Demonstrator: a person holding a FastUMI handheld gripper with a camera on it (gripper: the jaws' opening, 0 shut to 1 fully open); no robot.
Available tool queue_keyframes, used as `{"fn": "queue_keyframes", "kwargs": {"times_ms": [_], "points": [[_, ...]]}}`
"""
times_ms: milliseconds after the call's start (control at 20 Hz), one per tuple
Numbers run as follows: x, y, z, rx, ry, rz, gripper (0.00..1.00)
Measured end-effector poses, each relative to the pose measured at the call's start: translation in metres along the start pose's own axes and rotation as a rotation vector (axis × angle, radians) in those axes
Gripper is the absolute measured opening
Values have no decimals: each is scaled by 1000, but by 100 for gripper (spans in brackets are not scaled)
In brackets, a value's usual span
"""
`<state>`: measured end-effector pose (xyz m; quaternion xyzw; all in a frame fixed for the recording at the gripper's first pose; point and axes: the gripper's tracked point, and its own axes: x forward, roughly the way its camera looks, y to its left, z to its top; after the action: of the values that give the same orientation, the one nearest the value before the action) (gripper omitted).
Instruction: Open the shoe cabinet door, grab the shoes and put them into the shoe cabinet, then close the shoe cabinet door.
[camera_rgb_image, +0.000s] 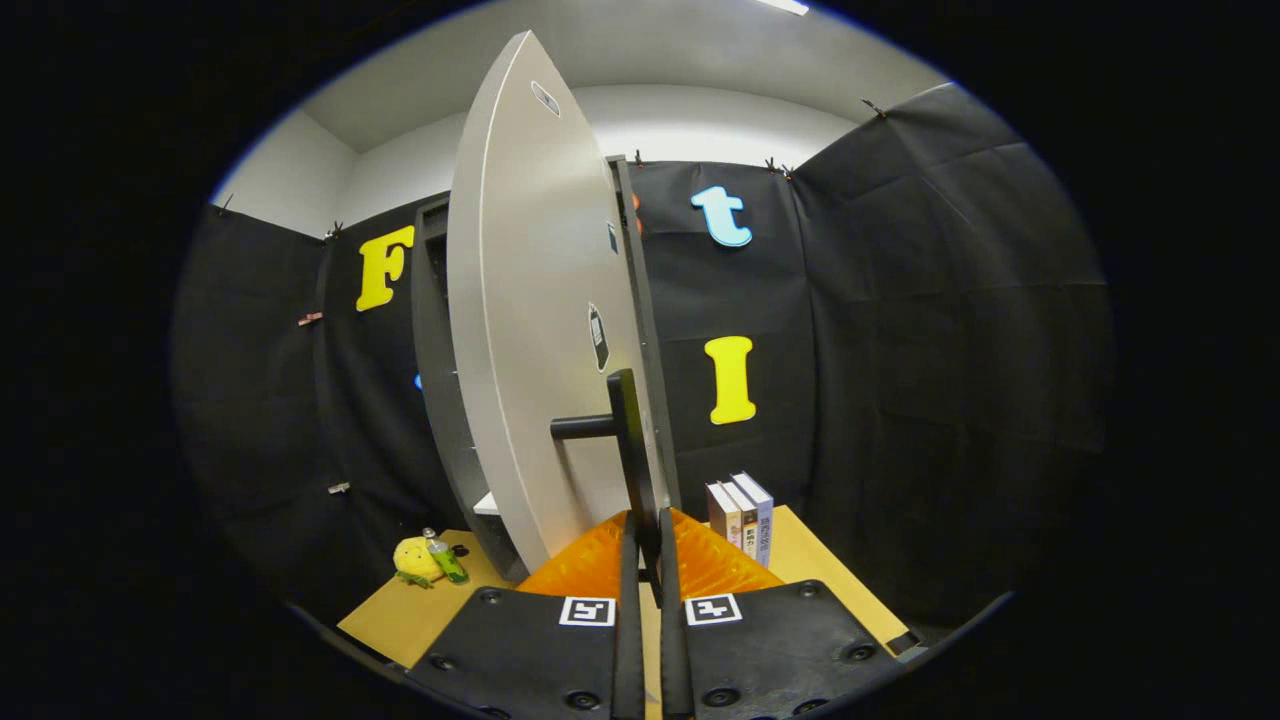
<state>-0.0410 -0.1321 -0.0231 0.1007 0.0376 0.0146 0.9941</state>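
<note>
The hand-held gripper (646, 545) is clamped on the black door handle (628, 440) of the shoe cabinet door (530, 320), which stands partly open; books (742, 515) stand just beside it on the tabletop (420, 610).

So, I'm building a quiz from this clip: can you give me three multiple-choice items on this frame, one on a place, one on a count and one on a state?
1. Where do the books stand?
A. Inside the cabinet
B. On the table, right of the door
C. Beside the toy

2. How many books are there?
A. Two
B. Three
C. Five

3. How is the door?
A. Shut flat
B. Lying on the table
C. Swung open

Answers:
1 B: the books stand upright on the table, right of the door; the toy lies on its other side.
2 B: three spines show.
3 C: the door stands out from the cabinet, with the tongs shut on its handle.
</note>
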Motion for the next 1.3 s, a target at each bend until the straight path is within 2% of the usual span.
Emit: {"fn": "queue_keyframes", "kwargs": {"times_ms": [200, 400, 600, 750, 850, 950, 1000, 1150, 1200, 1300], "points": [[-5, -35, 6, -44, 5, -70, 8], [-9, -30, 9, -15, 0, -41, 9], [-20, -38, 12, -53, -13, -95, 11], [-41, -40, 30, -138, -96, -161, 13], [-54, -25, 27, -156, -107, -141, 9], [-67, -12, 16, -136, -87, -132, 19], [-68, -4, 15, -117, -89, -113, 29], [-79, 23, 4, -77, -90, -67, 39], [-80, 35, -1, -83, -80, -46, 48], [-84, 60, -17, -83, -46, 14, 74]]}}
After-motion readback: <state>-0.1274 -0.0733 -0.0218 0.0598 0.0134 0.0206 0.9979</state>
